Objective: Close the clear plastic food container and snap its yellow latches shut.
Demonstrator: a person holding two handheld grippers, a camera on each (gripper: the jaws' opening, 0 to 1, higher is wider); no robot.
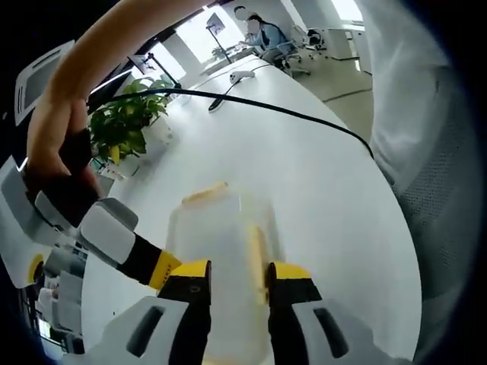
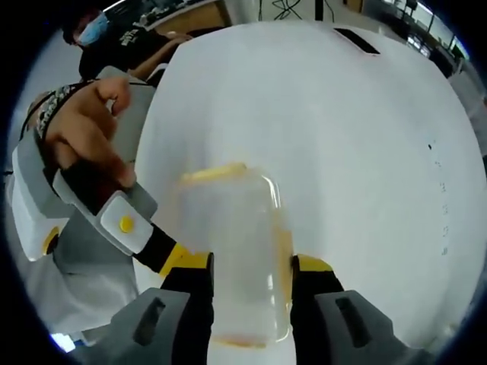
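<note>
The clear plastic container [image 1: 217, 228] lies on the white table [image 1: 319, 175]. One yellow latch [image 1: 204, 193] sits at its far end and another [image 1: 256, 251] along its right side. My left gripper [image 1: 237, 280] hangs over the container's near end, jaws a little apart with nothing pinched. In the right gripper view the same container [image 2: 232, 251] runs under my right gripper [image 2: 253, 277], whose jaws also stand apart. In each view the other gripper [image 1: 114, 236] [image 2: 129, 224], held by a hand, comes in from the left with its tip at the container's left side. I cannot tell whether the jaws touch the lid.
A potted green plant [image 1: 122, 122] stands at the table's left edge, and a black cable [image 1: 266, 106] runs across the table behind the container. A person sits at a far desk [image 1: 262, 34]. Another person [image 2: 114, 38] is beyond the table's far left corner.
</note>
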